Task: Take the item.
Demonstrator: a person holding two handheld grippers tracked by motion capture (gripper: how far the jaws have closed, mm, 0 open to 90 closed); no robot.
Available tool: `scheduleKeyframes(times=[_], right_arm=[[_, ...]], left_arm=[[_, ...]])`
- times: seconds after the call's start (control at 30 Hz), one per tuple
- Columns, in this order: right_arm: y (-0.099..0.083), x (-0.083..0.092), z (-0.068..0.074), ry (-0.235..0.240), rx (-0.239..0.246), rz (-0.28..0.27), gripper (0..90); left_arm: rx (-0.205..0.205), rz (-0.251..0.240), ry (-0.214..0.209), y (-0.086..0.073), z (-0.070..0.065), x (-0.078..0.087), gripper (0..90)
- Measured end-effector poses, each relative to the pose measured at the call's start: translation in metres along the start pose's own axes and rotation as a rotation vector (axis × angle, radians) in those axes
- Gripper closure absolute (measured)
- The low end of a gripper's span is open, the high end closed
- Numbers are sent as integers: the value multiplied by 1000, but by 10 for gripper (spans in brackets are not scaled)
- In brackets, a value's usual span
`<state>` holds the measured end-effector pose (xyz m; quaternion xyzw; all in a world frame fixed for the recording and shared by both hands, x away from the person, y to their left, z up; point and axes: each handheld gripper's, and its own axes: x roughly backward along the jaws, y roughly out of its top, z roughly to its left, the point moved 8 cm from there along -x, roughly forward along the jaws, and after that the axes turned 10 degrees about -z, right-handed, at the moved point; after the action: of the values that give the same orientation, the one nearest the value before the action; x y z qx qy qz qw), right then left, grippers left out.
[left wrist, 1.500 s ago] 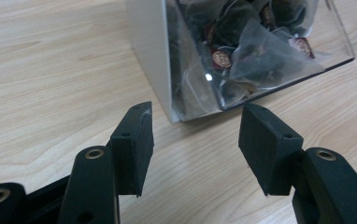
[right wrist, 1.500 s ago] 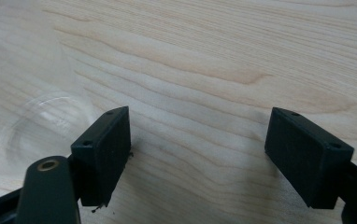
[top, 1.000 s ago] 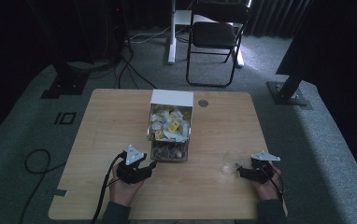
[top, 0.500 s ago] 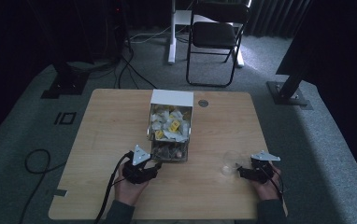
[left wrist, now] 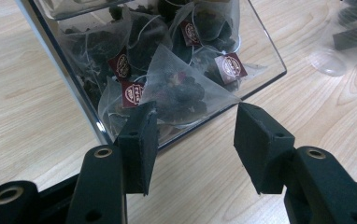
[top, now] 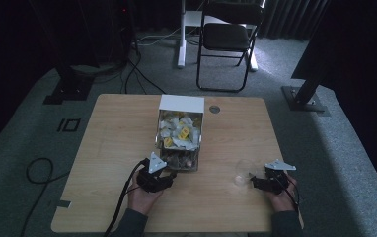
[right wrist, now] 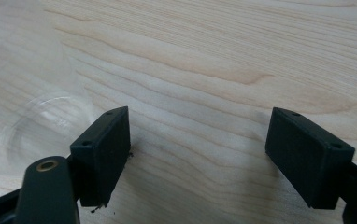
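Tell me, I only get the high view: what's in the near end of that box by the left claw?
Observer: Pyramid tea bags with dark red tags, inside a clear box.
Operator: Is the left claw gripping one?
Observer: No. The left claw is open, its pads framing the front bag without pressing it.
Operator: And the right claw?
Observer: The right claw is open over the bare wooden table, with a clear cup beside it.

Glossy clear plastic box point(left wrist: 260, 42), sheer mesh tea bags point(left wrist: 181, 93) (matt wood-grain table point(left wrist: 22, 107)).
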<state>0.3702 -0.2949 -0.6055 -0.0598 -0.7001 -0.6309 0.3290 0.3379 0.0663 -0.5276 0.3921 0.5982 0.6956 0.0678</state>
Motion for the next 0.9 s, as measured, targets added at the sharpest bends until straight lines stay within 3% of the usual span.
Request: scheduleKeyframes(times=[0.33,0.57,0.9], right_arm=[[0,0,0,1,0,0,219],[0,0,0,1,0,1,217],[0,0,0,1,0,1,217]], left_arm=[[-1,9,-6,-3,-1,-12,479],[26,-4,-12,-4,-2,-8,475],[26,-2,-21,-9,-10,0,474]])
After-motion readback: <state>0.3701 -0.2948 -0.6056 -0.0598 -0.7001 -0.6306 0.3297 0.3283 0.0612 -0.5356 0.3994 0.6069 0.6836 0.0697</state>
